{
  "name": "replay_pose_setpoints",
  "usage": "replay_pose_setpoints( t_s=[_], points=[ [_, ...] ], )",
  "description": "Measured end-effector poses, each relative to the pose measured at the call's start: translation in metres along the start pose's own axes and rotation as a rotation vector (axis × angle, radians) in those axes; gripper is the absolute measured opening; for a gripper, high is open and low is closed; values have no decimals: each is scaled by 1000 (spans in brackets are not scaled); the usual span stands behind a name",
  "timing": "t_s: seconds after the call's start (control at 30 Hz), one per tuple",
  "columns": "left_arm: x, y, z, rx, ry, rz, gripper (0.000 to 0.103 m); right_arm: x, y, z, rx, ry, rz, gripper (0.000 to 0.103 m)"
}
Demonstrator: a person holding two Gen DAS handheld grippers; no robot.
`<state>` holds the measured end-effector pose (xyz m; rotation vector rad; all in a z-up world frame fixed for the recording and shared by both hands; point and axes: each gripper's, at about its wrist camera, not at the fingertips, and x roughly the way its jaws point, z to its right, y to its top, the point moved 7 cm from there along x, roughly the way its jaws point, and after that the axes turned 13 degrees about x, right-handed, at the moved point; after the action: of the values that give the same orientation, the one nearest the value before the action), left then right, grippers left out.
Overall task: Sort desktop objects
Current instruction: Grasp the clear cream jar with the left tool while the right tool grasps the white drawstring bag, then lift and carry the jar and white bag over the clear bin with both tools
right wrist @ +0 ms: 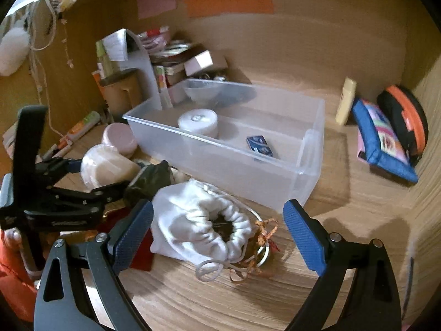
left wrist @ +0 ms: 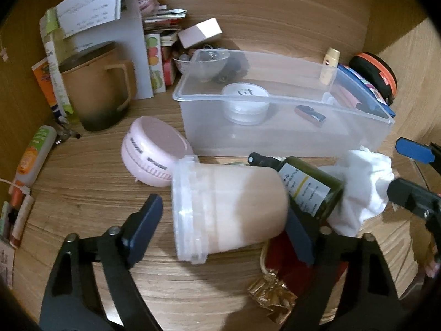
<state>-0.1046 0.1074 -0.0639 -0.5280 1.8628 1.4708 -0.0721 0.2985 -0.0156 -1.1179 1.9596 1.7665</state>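
Your left gripper [left wrist: 224, 222] straddles the tipped beige jar [left wrist: 228, 207] with fingers wide; your right gripper [right wrist: 217, 237] gapes around the white drawstring pouch [right wrist: 198, 226]. The clear bin [right wrist: 308, 165] behind holds a white round tub [right wrist: 198, 122] and a small blue box [right wrist: 260, 144].

Warm, dim indoor light tints both views yellow-brown. Strong fisheye bending curves the worktop [left wrist: 82, 182] grain, and black vignette fills the corners. The clear bin [right wrist: 311, 149] casts a soft shadow to its right in the right wrist view. Fine print on the paper [left wrist: 91, 5] is blurred, and the far clutter is soft.
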Motion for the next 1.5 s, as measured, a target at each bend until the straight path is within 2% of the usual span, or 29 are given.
replay_pose_setpoints(
  t_s=[0.1,0.17,0.2,0.47,0.6,0.77,0.8,0.87,0.97,1.13,1.27,1.37,1.5],
  points=[
    [2,1,4,16,-11,-4,73,3,-4,-10,-32,32,-22,90],
    [3,1,6,25,-8,-6,72,12,-7,-14,-53,37,-54,79],
    [3,1,6,30,-5,-6,72,17,-8,-14,-53,41,-66,78],
    [2,0,6,42,2,-1,71,42,-12,-6,-97,-21,-130,81],
    [1,0,8,45,12,4,70,42,-19,-11,-174,-62,-114,80],
    [-2,0,11,68,21,14,68,42,-22,-17,-218,-89,-88,62],
    [-2,0,11,65,17,16,67,41,-22,-17,-215,-92,-84,60],
    [-4,-1,10,60,11,22,66,38,-19,-15,-190,-88,-71,47],
    [-5,-2,8,48,4,23,66,31,-13,-9,-115,-40,-75,37],
    [-8,-4,8,38,1,23,66,22,-9,-3,-71,-45,-52,32],
    [-10,-5,8,28,-10,23,66,11,-4,-1,-35,-13,-35,29],
    [-16,-3,7,33,12,40,66,3,1,2,-14,-12,-12,29],
    [-26,3,7,32,0,65,66,-7,8,8,41,43,-1,29]
  ],
)
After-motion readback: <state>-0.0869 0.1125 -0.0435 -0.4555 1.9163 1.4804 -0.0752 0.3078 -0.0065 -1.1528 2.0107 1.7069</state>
